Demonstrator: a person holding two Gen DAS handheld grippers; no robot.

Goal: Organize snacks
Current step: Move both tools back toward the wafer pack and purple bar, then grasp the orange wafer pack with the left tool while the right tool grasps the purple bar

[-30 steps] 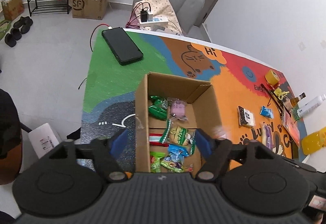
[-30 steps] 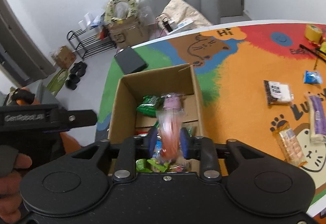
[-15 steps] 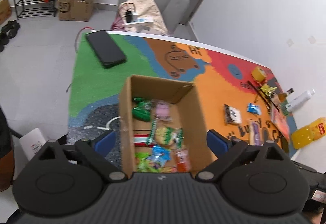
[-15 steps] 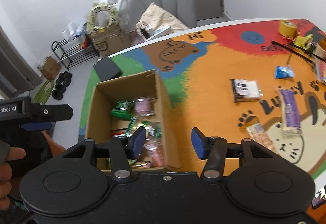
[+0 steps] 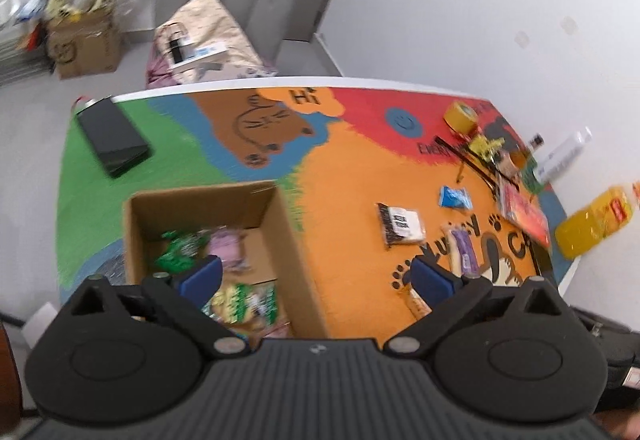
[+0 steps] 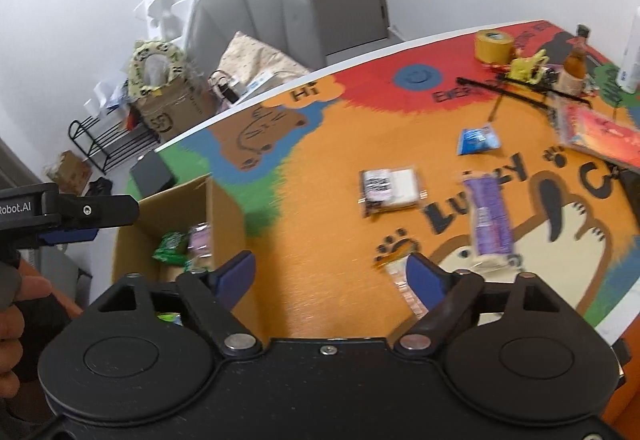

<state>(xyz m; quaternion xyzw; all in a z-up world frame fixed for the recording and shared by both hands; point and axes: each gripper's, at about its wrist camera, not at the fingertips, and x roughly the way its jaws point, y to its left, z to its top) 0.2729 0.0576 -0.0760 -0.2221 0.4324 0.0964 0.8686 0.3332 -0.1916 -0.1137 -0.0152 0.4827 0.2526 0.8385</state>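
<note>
Blue-padded tools, both spread wide and empty, tilted down over the painted desk.

Nearest, the right tool (image 6: pixel 330 276) has just been opening, nothing between its jaws, pointing down at bare orange desk (image 6: pixel 320 200) between the cardboard box (image 6: pixel 224 208) and a clear-wrapped snack bar (image 6: pixel 404 290). The left tool (image 5: pixel 316 276), jaws also just widened and released, straddles the box's right wall (image 5: pixel 296 240); a hand (image 6: pixel 16 304) grips its handle at the left edge of the right view. Inside the box lie green (image 5: pixel 178 250), pink (image 5: pixel 226 246) and yellow-green packets (image 5: pixel 244 302). Farther out on the desk: a purple bar (image 6: pixel 490 218), a black-and-white pack (image 6: pixel 390 190), a small blue packet (image 6: pixel 478 138), then yellow tape (image 6: pixel 494 46).
</note>
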